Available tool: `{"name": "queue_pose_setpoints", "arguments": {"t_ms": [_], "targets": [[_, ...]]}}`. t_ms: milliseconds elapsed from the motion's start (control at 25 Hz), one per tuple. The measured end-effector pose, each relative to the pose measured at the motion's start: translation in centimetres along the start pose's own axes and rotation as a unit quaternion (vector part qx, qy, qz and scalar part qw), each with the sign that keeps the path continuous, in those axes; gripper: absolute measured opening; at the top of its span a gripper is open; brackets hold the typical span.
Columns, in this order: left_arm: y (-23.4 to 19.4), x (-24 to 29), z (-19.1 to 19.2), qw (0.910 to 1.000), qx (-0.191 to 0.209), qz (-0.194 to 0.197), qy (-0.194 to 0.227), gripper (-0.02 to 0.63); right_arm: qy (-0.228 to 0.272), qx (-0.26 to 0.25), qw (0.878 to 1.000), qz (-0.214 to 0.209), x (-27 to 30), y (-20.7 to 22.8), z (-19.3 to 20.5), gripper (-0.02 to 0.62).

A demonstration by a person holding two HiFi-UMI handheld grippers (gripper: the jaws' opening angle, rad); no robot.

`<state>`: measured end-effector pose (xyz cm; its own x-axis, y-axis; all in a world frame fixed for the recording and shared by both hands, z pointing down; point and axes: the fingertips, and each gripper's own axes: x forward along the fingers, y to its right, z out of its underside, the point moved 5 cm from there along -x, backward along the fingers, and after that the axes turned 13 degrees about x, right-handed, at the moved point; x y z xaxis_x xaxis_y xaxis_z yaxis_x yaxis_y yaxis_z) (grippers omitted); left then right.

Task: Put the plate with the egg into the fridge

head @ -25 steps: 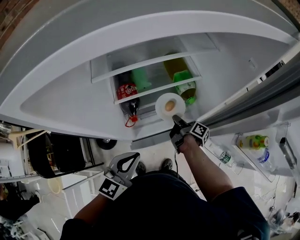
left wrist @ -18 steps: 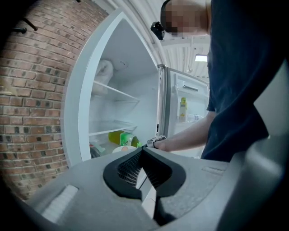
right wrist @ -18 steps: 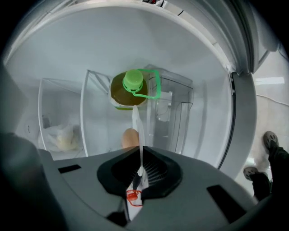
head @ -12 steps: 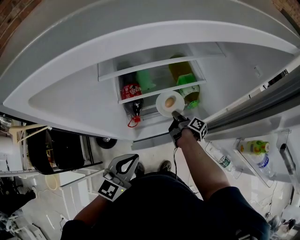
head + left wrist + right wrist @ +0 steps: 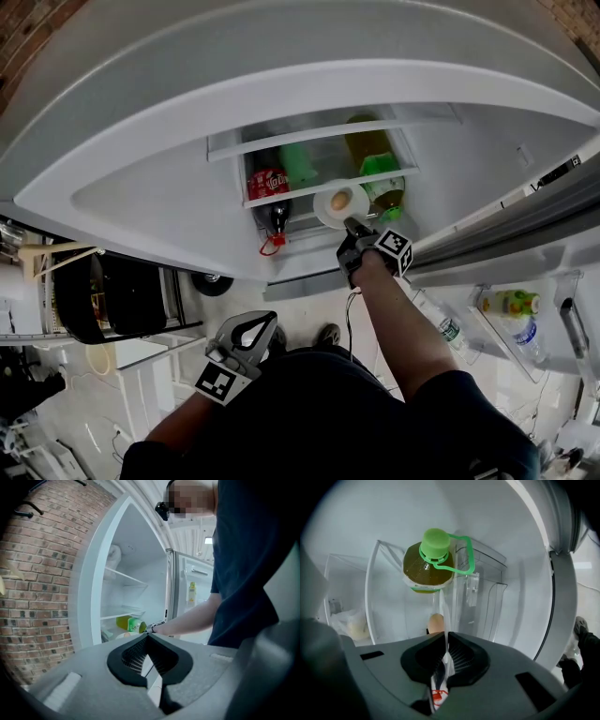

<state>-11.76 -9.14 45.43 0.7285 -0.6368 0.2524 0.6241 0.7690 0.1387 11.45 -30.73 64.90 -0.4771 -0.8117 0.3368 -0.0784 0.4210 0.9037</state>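
A small white plate with a brown egg on it hangs at the open fridge's shelf front. My right gripper is shut on the plate's near rim. In the right gripper view the plate shows edge-on between the jaws, with the egg just past them and a green-capped bottle of yellow-green liquid beyond. My left gripper hangs low by the person's body, jaws shut and empty; in the left gripper view its tips meet.
The fridge shelf holds a red-labelled dark bottle, a green item and the yellow-green bottle. The open door's rack at the right carries bottles. A dark chair stands at the left. A clear drawer lies inside.
The right gripper has carried the plate with the egg further into the fridge, up against the shelf. The left gripper has stayed where it was.
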Motion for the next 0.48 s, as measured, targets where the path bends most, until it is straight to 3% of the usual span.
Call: {"name": "queue_pose_setpoints", "arguments": {"t_ms": [480], "targets": [[-0.1,-0.9,0.4,0.9999,-0.008,-0.011,-0.001,0.002,-0.008,-0.011,1.000,0.015,2.0,-0.4,-0.4,0.021]]}}
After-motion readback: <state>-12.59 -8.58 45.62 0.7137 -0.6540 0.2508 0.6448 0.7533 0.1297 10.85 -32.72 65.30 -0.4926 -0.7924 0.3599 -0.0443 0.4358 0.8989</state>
